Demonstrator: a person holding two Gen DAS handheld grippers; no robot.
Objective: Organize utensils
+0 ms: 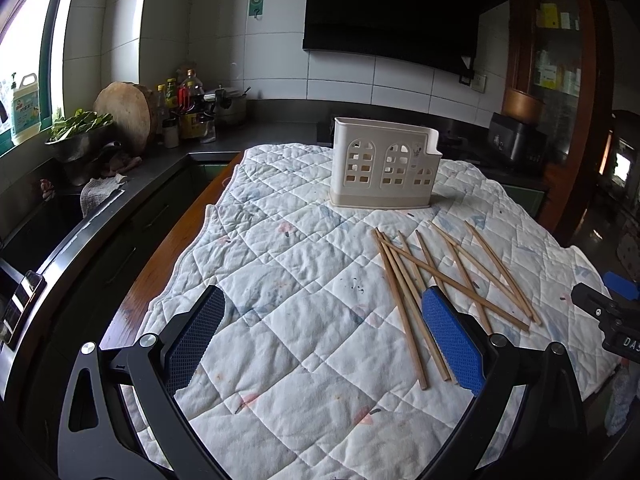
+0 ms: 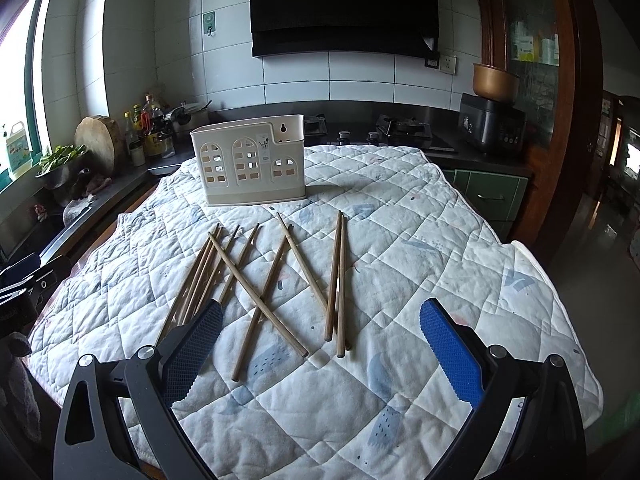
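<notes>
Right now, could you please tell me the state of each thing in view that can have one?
Cream plastic utensil holder with arched cut-outs: upright on the quilt, no chopsticks seen inside.
Wooden chopsticks: loose, flat on the quilt, several crossing.
White quilted cloth: spread over the table, wrinkled.
Left hand-held gripper: open, holding nothing.
Right hand-held gripper: open, holding nothing.
</notes>
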